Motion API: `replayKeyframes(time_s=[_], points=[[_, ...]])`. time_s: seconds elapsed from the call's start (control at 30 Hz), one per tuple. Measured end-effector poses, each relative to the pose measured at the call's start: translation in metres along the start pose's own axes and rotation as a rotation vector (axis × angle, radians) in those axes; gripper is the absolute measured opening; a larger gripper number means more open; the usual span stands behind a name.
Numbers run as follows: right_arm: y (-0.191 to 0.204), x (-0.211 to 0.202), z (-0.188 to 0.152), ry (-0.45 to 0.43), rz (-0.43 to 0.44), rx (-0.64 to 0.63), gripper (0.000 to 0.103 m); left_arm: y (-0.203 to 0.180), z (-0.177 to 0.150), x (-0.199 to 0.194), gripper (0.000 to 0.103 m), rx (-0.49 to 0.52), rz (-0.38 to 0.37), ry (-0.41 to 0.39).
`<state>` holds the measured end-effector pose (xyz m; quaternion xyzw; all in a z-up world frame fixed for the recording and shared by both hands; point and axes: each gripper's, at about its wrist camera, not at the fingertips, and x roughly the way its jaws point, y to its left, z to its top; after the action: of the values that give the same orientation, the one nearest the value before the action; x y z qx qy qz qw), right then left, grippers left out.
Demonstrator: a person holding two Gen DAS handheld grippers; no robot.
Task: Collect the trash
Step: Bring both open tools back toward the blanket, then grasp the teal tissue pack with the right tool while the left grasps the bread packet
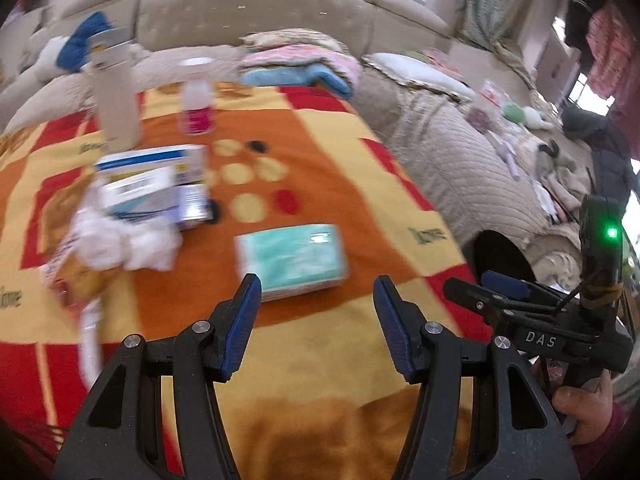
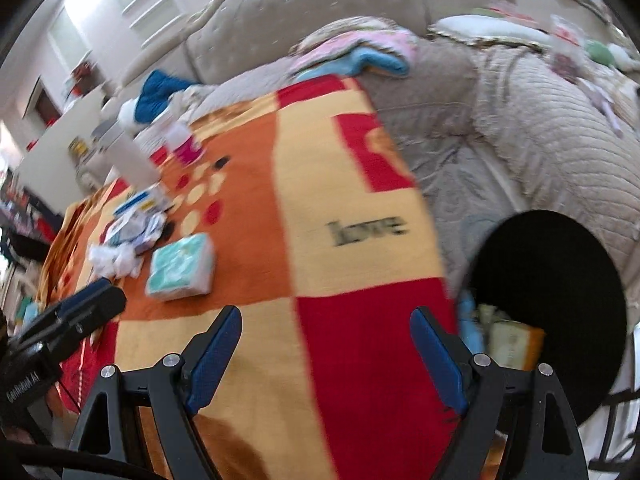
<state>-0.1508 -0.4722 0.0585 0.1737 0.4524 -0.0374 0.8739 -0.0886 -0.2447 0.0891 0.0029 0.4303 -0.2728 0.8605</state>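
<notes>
Nearest to the left gripper (image 1: 317,289) lies a pale green tissue pack (image 1: 291,261), flat on the patterned blanket (image 1: 320,160) just beyond the fingertips and a little toward the left finger, not touched. Farther out and to the left sits a heap of crumpled white tissue (image 1: 128,242), touching a pile of small blue-and-white boxes (image 1: 154,186) stacked behind it; a snack wrapper (image 1: 74,276) lies at the blanket's left edge beside the tissue. Beyond these stand a tall beige bottle (image 1: 116,96) and a small clear bottle with pink contents (image 1: 197,100), both upright, and folded cloths (image 1: 304,62) rest against the padded headboard (image 1: 248,8). To the right, off the blanket's edge, a black trash bag (image 2: 552,300) gapes open beside the right gripper (image 2: 326,316), with a yellowish packet (image 2: 514,344) visible at its mouth. The blanket between both grippers and the litter is bare, so nothing blocks the way. The left gripper's fingers stand moderately spread with nothing between them; the right gripper's fingers are spread wider, also holding nothing, above the red and yellow squares. Both views are blurred.
</notes>
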Motion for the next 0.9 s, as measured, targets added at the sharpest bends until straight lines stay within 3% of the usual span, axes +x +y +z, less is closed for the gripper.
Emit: replayKeyframes(time_s=[0.23, 0.37, 0.5, 0.9], points=[[0.052, 0.029, 0.004, 0.049, 0.074, -0.076, 0.084, 0.087, -0.009, -0.025, 0.057, -0.093, 0.114, -0.011], [0.079, 0.046, 0.010, 0.065, 0.105, -0.095, 0.087, 0.138, -0.011, -0.034, 0.059, -0.192, 0.121, -0.020], [0.106, 0.067, 0.019, 0.080, 0.108, -0.113, 0.092, 0.169, -0.010, -0.032, 0.064, -0.229, 0.115, -0.013], [0.147, 0.109, 0.021, 0.099, -0.028, -0.274, 0.098, 0.182, -0.001, 0.021, 0.071, -0.083, 0.161, 0.069]])
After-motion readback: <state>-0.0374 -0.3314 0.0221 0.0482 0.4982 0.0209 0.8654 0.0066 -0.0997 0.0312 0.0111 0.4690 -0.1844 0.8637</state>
